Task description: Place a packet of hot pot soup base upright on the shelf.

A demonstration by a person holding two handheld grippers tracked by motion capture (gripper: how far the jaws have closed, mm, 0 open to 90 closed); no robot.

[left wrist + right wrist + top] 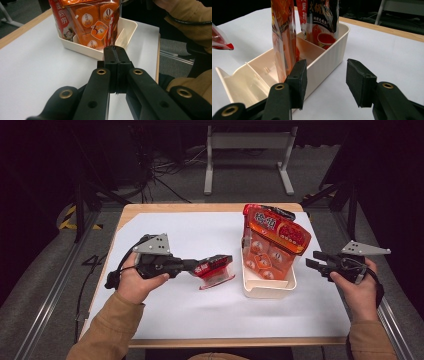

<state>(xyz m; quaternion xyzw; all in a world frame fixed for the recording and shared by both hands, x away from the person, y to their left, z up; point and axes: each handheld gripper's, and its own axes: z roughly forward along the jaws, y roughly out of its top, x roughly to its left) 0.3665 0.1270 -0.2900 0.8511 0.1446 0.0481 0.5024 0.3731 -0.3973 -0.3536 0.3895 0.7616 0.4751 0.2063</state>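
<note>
Now the left gripper [212, 268], clamped on a red packet [215, 270], carries it toward the bin [267, 287] ahead, needing a free compartment, while the right gripper [315, 261] waits half-open.

Glossy crinkled plastic on the orange snack bag [275, 232]; smooth cream plastic bin [267, 287] beneath it; matt white table cover [180, 310] around the bin.
</note>
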